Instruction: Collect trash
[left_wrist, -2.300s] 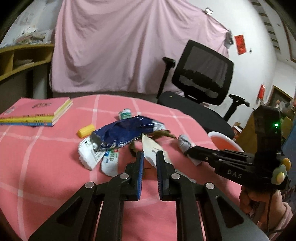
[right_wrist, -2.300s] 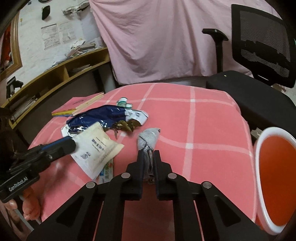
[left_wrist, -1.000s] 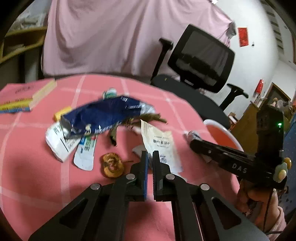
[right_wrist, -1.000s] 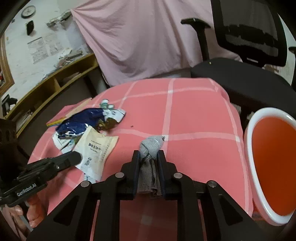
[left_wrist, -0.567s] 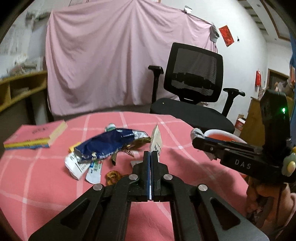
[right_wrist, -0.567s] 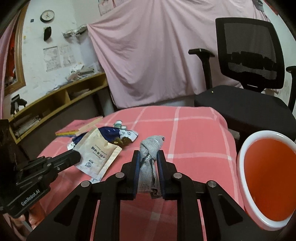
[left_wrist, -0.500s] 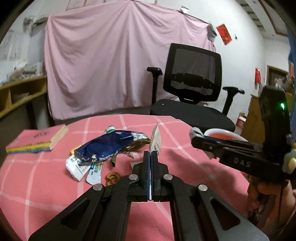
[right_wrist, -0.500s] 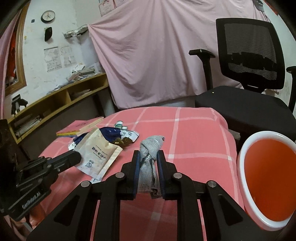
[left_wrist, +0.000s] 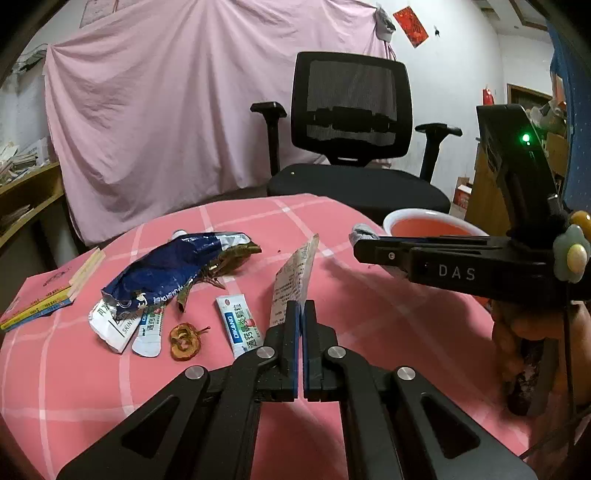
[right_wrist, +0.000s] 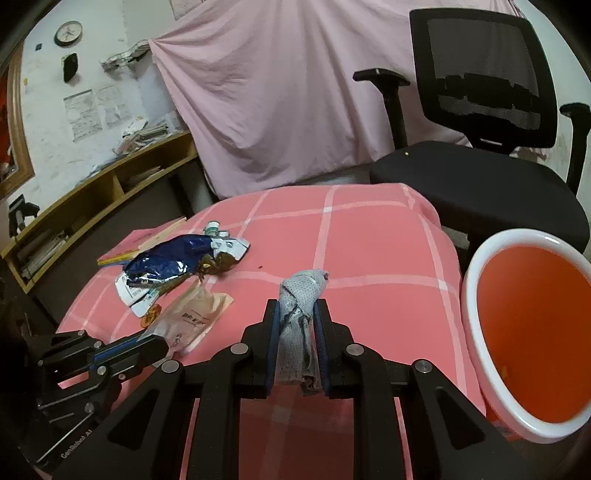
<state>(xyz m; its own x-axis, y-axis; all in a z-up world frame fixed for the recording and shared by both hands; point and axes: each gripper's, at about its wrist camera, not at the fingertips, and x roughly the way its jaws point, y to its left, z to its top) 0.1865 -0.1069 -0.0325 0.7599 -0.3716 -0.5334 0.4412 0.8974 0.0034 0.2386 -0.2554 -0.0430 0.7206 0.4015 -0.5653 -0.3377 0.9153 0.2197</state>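
My left gripper (left_wrist: 300, 307) is shut on a beige paper sachet (left_wrist: 293, 275), held edge-on above the pink checked tablecloth (left_wrist: 369, 314) and leaning right. In the right wrist view the same left gripper (right_wrist: 157, 341) shows at lower left with the sachet (right_wrist: 195, 314) sticking out of it. My right gripper (right_wrist: 297, 309) is shut on a grey crumpled cloth (right_wrist: 301, 295), held just left of the orange bin's white rim (right_wrist: 471, 280). That right gripper (left_wrist: 364, 242) reaches in from the right, in front of the bin (left_wrist: 424, 215).
On the cloth lie a blue foil wrapper (left_wrist: 173, 266), a crayfish shell (left_wrist: 236, 258), white sachets (left_wrist: 240, 325) and a dried fruit slice (left_wrist: 184, 339). Books (left_wrist: 48, 291) sit at the left edge. A black office chair (left_wrist: 351, 122) stands behind the table.
The left gripper lifted the beige sachet off the cloth, uncovering a white sachet, then shifted right and rolled so the sachet leans right. The right gripper keeps the grey cloth, nearly still.
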